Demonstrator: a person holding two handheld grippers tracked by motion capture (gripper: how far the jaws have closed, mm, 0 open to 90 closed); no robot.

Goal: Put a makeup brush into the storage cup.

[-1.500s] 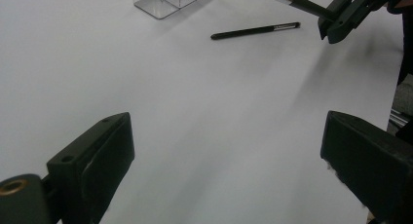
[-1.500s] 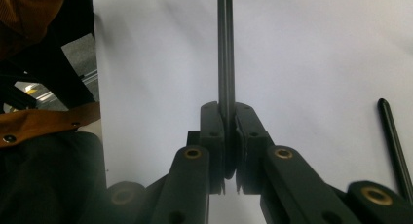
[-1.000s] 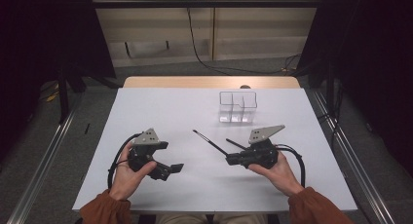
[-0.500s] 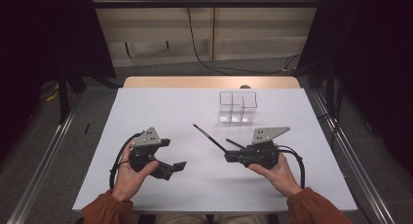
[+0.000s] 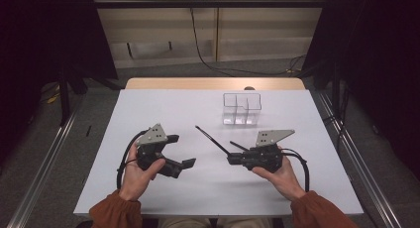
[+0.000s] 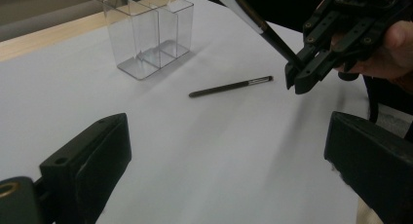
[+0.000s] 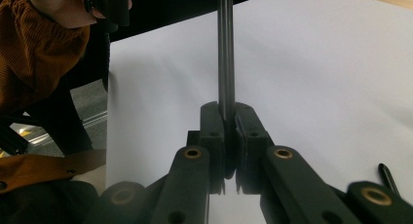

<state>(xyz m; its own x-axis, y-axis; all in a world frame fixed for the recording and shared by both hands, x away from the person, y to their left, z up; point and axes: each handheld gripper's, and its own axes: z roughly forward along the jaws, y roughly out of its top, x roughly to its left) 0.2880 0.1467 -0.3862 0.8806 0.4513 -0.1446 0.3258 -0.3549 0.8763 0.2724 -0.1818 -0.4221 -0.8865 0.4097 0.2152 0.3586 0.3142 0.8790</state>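
Observation:
My right gripper [image 5: 232, 158] is shut on a thin black pen [image 5: 210, 138], which sticks out up and to the left over the white table. In the right gripper view the pen [image 7: 225, 53] runs straight out from the closed jaws of that gripper [image 7: 229, 119]. A second black pen [image 5: 237, 145] lies flat on the table just behind it; in the left gripper view this pen [image 6: 231, 86] lies near the right gripper [image 6: 302, 73]. My left gripper [image 5: 185, 149] stands open at the left, nothing between its jaws. A clear divided container [image 5: 241, 109] stands upright farther back.
The table [image 5: 148, 109] is covered in white, with a wooden strip [image 5: 198, 83] along its far edge. The container [image 6: 146, 34] has several compartments with nothing visible inside. An orange sleeve [image 7: 39, 39] is at the left of the right gripper view.
The left gripper has shifted slightly to the right. The right gripper has kept its place, still gripping the pen.

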